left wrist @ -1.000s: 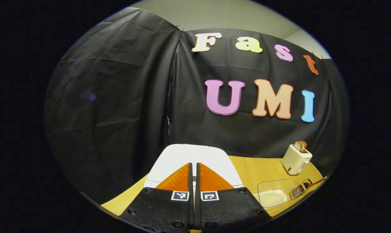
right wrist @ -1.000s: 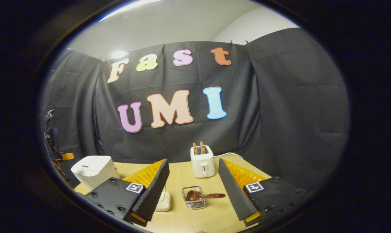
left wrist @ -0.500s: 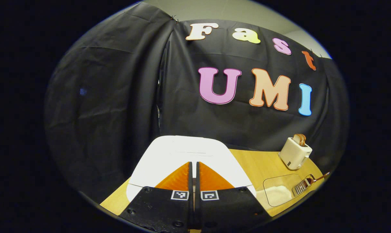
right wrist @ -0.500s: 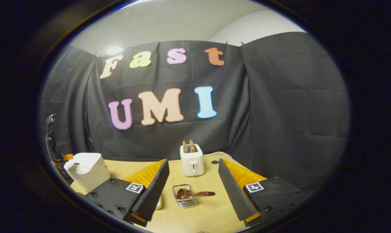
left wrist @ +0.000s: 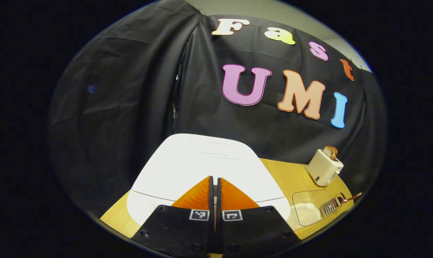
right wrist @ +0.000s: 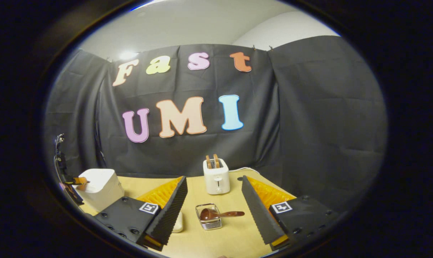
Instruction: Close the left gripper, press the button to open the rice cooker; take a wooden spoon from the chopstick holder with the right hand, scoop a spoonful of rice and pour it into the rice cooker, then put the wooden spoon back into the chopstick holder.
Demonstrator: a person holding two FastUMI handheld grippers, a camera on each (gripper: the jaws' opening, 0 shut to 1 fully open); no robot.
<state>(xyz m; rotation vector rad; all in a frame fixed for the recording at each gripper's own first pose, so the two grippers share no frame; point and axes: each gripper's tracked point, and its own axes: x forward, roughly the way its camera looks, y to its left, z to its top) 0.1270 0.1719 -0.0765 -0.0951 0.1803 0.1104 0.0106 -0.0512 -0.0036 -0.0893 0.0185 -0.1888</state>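
The white rice cooker point(left wrist: 202, 163) sits close below my left gripper point(left wrist: 213, 178), lid down. That gripper is shut with nothing between its fingers, and their tips reach over the front of the lid. In the right gripper view the cooker point(right wrist: 98, 186) stands at the far left, with the left gripper point(right wrist: 76, 181) at its near top edge. My right gripper point(right wrist: 213, 178) hangs open above the table. Between its fingers lies the wire chopstick holder point(right wrist: 209, 218) with the wooden spoon point(right wrist: 220, 214) resting across it, handle pointing right. A clear rice container point(left wrist: 308, 209) sits right of the cooker.
A white toaster point(right wrist: 216, 176) with two slices in it stands at the back of the wooden table point(right wrist: 234, 236), behind the holder. A white cable runs from it to the booth wall. The rice container point(right wrist: 178, 223) is partly hidden behind my right gripper's left finger.
My left gripper, still shut, has moved in toward the rice cooker, whose lid now looms larger. The right gripper has drifted a little and stays open.
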